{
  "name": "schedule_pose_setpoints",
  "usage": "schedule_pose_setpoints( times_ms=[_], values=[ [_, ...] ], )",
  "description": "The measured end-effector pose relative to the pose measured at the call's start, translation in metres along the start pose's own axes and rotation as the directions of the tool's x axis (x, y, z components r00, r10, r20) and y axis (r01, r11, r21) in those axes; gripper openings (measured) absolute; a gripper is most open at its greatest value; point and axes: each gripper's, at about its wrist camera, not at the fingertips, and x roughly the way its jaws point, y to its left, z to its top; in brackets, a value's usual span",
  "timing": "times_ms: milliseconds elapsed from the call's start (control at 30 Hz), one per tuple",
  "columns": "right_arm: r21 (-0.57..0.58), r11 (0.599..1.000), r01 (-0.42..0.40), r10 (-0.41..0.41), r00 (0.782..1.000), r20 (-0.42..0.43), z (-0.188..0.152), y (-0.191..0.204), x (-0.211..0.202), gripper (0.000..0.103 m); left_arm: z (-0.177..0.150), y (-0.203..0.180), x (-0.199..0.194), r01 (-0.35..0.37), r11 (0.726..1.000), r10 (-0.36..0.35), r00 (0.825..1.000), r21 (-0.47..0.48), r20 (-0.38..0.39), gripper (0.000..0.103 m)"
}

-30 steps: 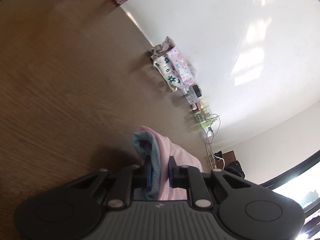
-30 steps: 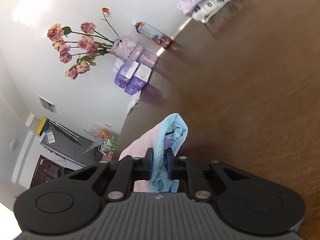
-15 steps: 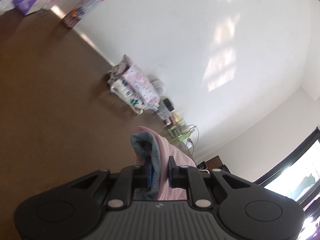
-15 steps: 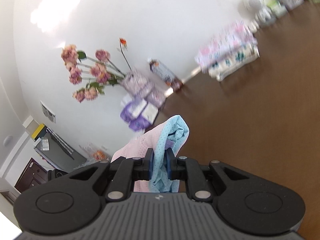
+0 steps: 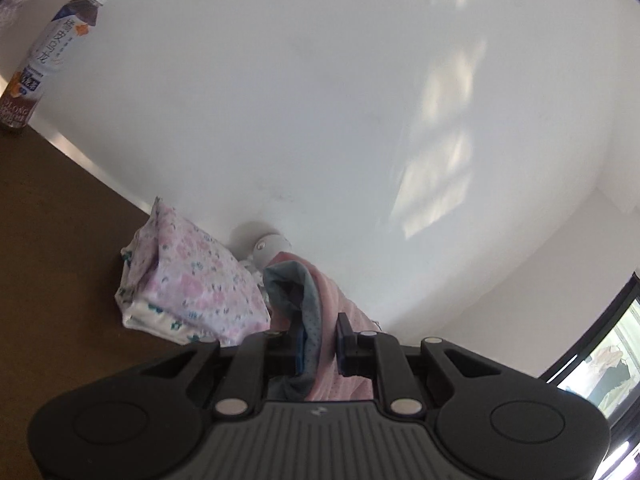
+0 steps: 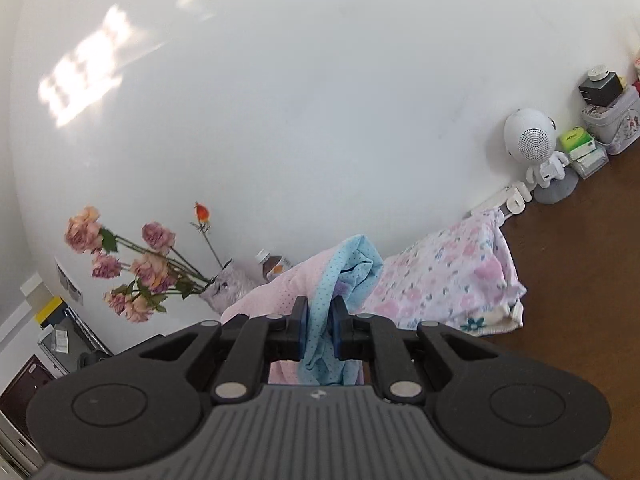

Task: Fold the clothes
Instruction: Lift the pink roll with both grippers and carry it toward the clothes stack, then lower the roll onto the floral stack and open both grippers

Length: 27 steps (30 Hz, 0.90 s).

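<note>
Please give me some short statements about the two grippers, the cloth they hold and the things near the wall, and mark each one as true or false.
1. The left gripper is shut on the pink and blue garment. True.
2. The right gripper is open and holds nothing. False: it is shut on the same garment, on its blue dotted edge.
3. A stack of folded floral clothes lies on the brown table next to the white wall. True.
4. The drink bottle lies on its side. False: it stands upright by the wall.
5. The roses are blue. False: they are faded pink.
6. A small white robot figure stands near the wall. True.
</note>
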Motion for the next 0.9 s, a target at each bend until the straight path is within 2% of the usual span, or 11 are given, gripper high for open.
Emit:
schedule_pose_setpoints(
  times_ms=[167, 333, 500, 667, 767, 833, 900],
  values=[
    [0.050, 0.999, 0.009, -0.009, 1.000, 0.004, 0.015, -0.042, 0.040, 0.011, 0.036, 0.037, 0.069, -0.027, 0.999, 0.027, 1.000, -0.044, -0.001, 0.013],
    [0.101, 0.995, 0.017, -0.018, 1.000, 0.007, 0.030, -0.085, 0.080, 0.011, 0.047, 0.080, 0.112, -0.066, 0.993, 0.063, 0.998, -0.101, -0.028, 0.013],
    [0.147, 0.989, 0.025, -0.027, 1.000, 0.010, 0.043, -0.124, 0.116, 0.011, 0.054, 0.098, 0.125, -0.072, 0.991, 0.068, 0.997, -0.110, -0.035, 0.013],
    [0.161, 0.986, 0.030, -0.032, 0.999, 0.012, 0.041, -0.130, 0.119, 0.011, 0.058, 0.107, 0.130, -0.104, 0.989, 0.101, 0.994, -0.101, -0.034, 0.016],
    [0.159, 0.987, 0.036, -0.039, 0.999, 0.013, 0.041, -0.131, 0.120, 0.012, 0.059, 0.111, 0.128, -0.118, 0.987, 0.116, 0.993, -0.108, -0.022, 0.022],
    [0.161, 0.986, 0.041, -0.044, 0.999, 0.015, 0.042, -0.133, 0.120, 0.014, 0.059, 0.113, 0.126, -0.123, 0.986, 0.122, 0.992, -0.109, -0.013, 0.031],
    [0.171, 0.984, 0.045, -0.049, 0.999, 0.017, 0.042, -0.136, 0.119, 0.015, 0.060, 0.115, 0.122, -0.125, 0.987, 0.125, 0.992, -0.103, -0.005, 0.033]
  ],
)
